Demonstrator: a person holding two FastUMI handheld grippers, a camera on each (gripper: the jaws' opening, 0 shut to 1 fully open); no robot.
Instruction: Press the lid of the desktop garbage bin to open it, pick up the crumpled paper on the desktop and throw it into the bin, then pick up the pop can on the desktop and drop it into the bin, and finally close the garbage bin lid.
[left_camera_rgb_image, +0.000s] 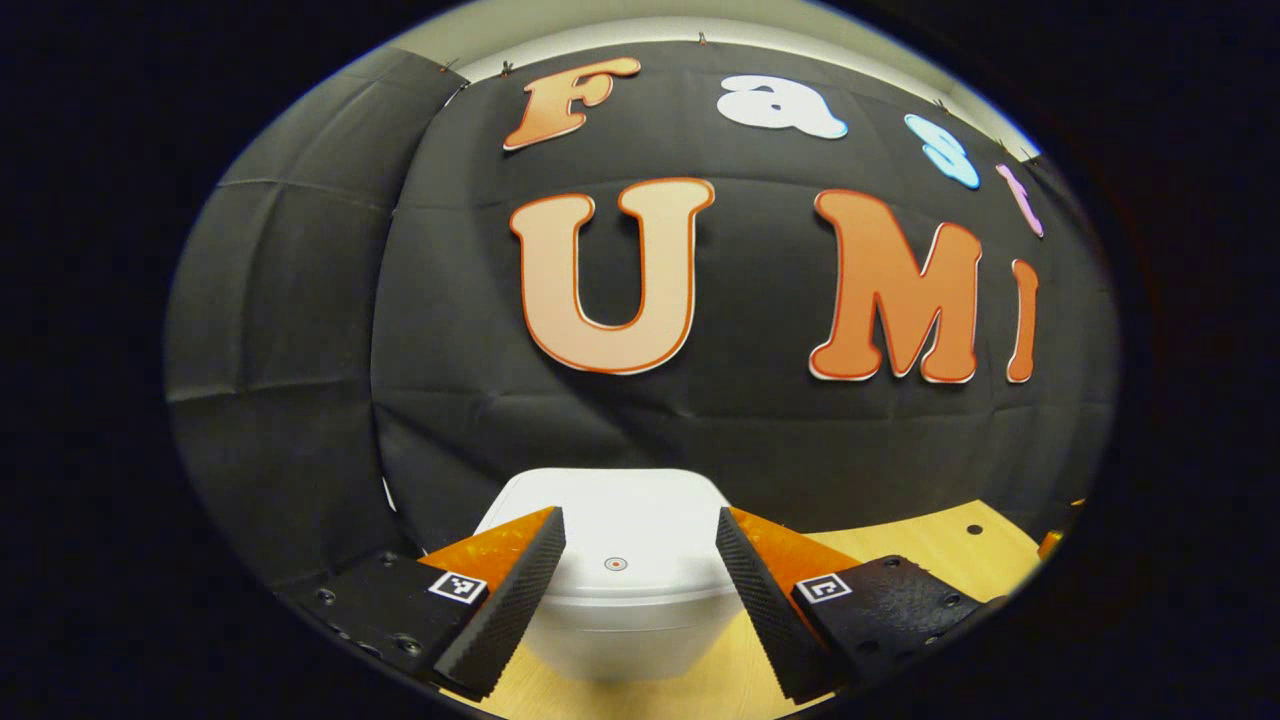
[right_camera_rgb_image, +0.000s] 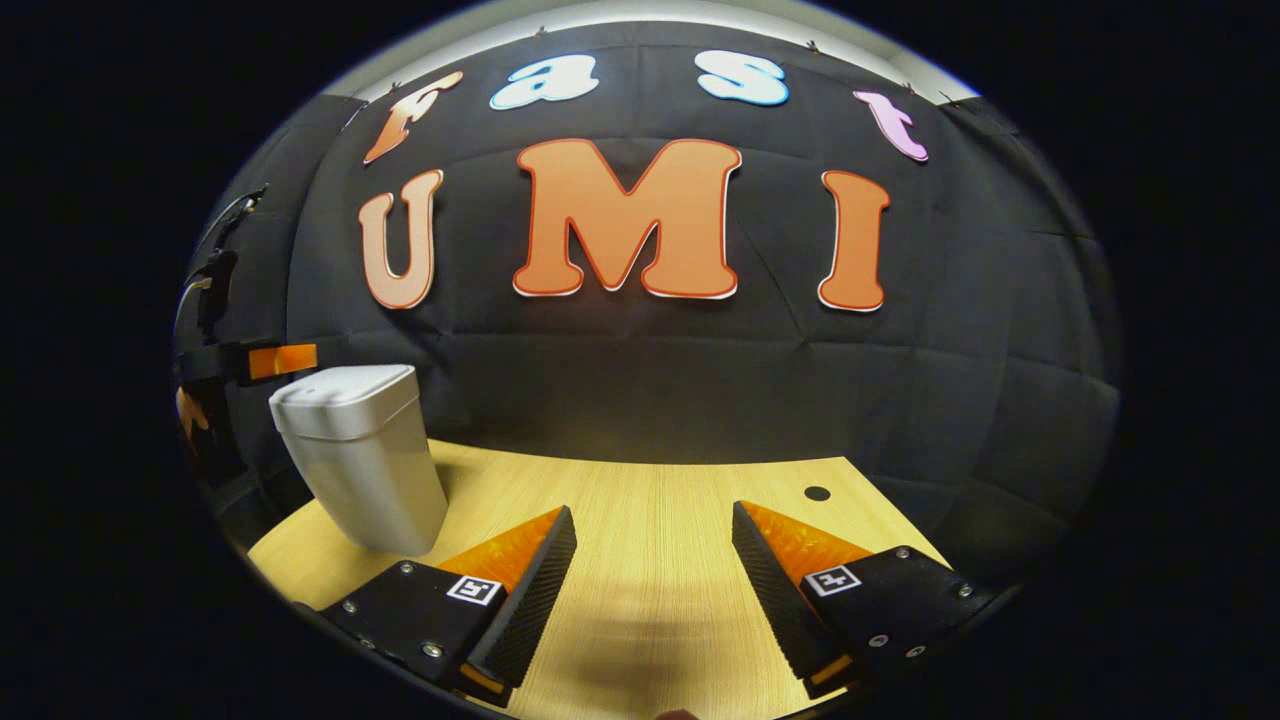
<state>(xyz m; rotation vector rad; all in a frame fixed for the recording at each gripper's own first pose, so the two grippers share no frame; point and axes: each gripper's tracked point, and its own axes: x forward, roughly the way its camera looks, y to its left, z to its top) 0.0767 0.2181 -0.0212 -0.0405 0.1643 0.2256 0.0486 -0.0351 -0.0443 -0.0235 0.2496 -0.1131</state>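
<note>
While spread wide and empty, left gripper (left_camera_rgb_image: 640, 560) hovering directly over closed white plastic bin lid (left_camera_rgb_image: 617, 545), nearer than equally open right gripper (right_camera_rgb_image: 655, 570).

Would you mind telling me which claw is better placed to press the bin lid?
Left. The left claw hangs open right over the closed bin lid; the right claw is open over bare desktop.

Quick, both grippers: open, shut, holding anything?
Left gripper: open, empty, fingers either side of the closed garbage bin lid.
Right gripper: open, empty, over the wooden desktop.
</note>
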